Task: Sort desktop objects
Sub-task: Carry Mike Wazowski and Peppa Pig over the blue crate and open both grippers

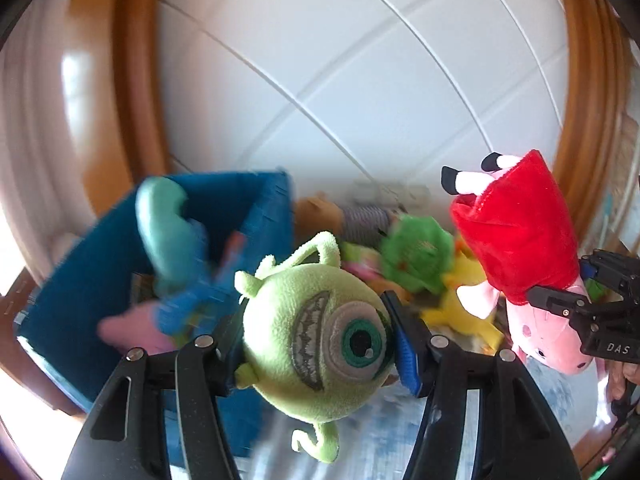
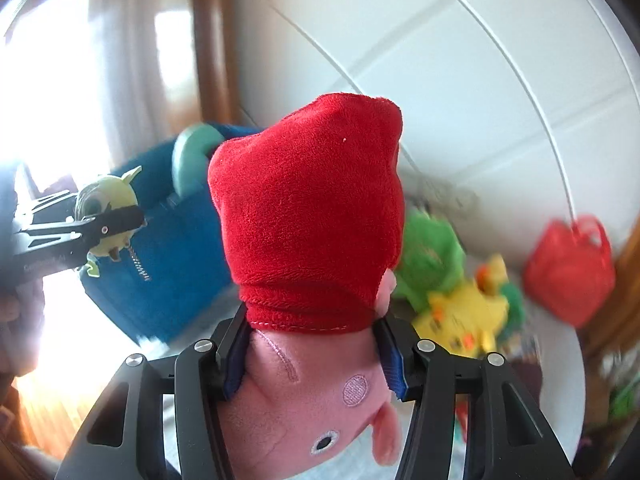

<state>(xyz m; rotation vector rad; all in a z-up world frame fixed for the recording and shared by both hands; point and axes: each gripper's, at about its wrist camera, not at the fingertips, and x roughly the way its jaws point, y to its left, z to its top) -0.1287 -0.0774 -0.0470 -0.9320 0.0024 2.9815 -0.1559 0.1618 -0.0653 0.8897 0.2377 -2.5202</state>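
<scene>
Two toys aloft, one per tongs; carry step of the sort judged in hand, neither yet released.

Left tongs (image 1: 320,344): closed to a middling gap on the green one-eyed plush (image 1: 320,340), pads pressed to both flanks, toy lifted clear of the surface (image 1: 380,440), near right of the blue bin (image 1: 80,300). Bin already stocked with a teal toy (image 1: 168,232) and others, blurred.

Right tongs (image 2: 312,360): clamped at the neck of the pig plush (image 2: 304,392), red dress (image 2: 312,208) pointing far, legs up in the left view. Held above the surface, right of the bin.

Remaining pile far right: green plush (image 2: 428,256), yellow plush (image 2: 464,312), red bag (image 2: 572,272); detail blurred.

Next move judged: swing green plush left over the bin mouth, spread tongs only once above the opening. Pig's destination not determinable; bin or red bag both plausible. Risk: collision between the two tongs if both aimed at the bin together.
</scene>
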